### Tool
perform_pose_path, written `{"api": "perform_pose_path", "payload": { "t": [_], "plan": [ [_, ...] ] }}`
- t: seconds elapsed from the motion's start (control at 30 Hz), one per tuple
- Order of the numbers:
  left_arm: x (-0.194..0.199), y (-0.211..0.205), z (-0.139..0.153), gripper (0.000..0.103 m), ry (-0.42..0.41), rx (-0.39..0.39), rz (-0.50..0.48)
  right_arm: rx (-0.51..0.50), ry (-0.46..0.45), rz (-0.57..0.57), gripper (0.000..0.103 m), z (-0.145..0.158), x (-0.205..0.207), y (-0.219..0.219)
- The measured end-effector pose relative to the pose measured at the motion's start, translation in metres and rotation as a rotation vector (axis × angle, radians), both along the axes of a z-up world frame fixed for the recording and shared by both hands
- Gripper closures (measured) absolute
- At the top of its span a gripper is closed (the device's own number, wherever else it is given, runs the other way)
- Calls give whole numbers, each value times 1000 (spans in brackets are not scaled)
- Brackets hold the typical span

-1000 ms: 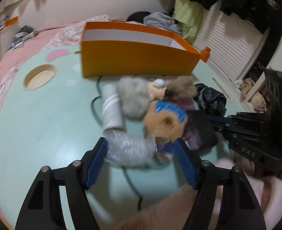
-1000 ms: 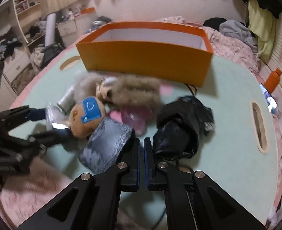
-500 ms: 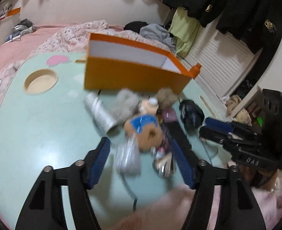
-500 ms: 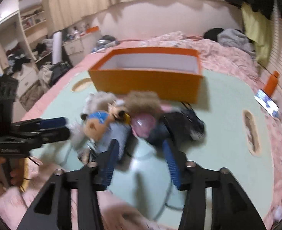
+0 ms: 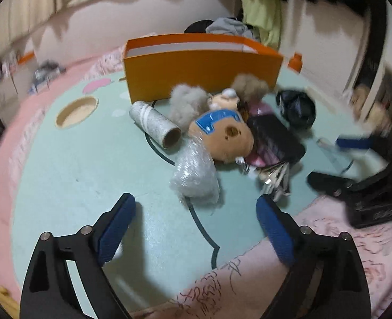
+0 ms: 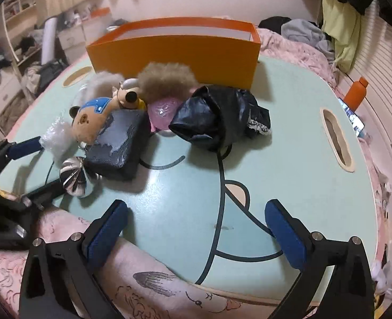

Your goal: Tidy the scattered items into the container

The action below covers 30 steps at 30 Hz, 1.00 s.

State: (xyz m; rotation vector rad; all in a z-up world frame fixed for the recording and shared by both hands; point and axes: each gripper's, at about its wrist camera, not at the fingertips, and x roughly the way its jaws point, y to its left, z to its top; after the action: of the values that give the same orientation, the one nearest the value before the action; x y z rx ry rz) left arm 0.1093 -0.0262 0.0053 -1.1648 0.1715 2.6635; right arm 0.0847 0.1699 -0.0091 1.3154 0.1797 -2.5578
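Note:
An orange box (image 5: 201, 66) (image 6: 174, 53) stands at the back of the pale green table (image 6: 289, 186). In front of it lie a cardboard roll (image 5: 156, 125), a bear plush (image 5: 222, 138), grey fluff (image 5: 188, 101), tan fluff (image 6: 166, 82), a dark pouch (image 6: 116, 143), a black bag (image 6: 219, 117) and a shiny silver piece (image 6: 73, 175). A bubble wrap bundle (image 5: 196, 175) lies just beyond my left gripper (image 5: 194, 204), whose jaws are opening and touch nothing. My right gripper (image 6: 196, 207) hovers over bare table, jaws opening, nothing between them.
An orange bottle (image 6: 355, 93) and a phone (image 6: 353, 118) sit past the table's right edge. The table has cut-outs (image 6: 337, 138) (image 5: 76, 111). A pink patterned blanket (image 6: 142, 279) lies along the near edge. Clothes are heaped on the bed behind.
The left jaws have widened, and the bubble wrap that sat between them now lies beyond the tips. The right jaws went from shut to wide apart. Both grippers dipped toward the table.

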Motion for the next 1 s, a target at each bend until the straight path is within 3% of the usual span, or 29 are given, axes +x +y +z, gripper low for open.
{"api": "perform_pose_path", "payload": {
  "t": [0.03,1.0],
  "plan": [
    [0,-1,-1,0,-1,-1,11,-1,-2,0,0,0,1,1],
    [-5,-3,0,0,-11,-7,5,-1,3,3,0,1,-2,4]
  ]
}}
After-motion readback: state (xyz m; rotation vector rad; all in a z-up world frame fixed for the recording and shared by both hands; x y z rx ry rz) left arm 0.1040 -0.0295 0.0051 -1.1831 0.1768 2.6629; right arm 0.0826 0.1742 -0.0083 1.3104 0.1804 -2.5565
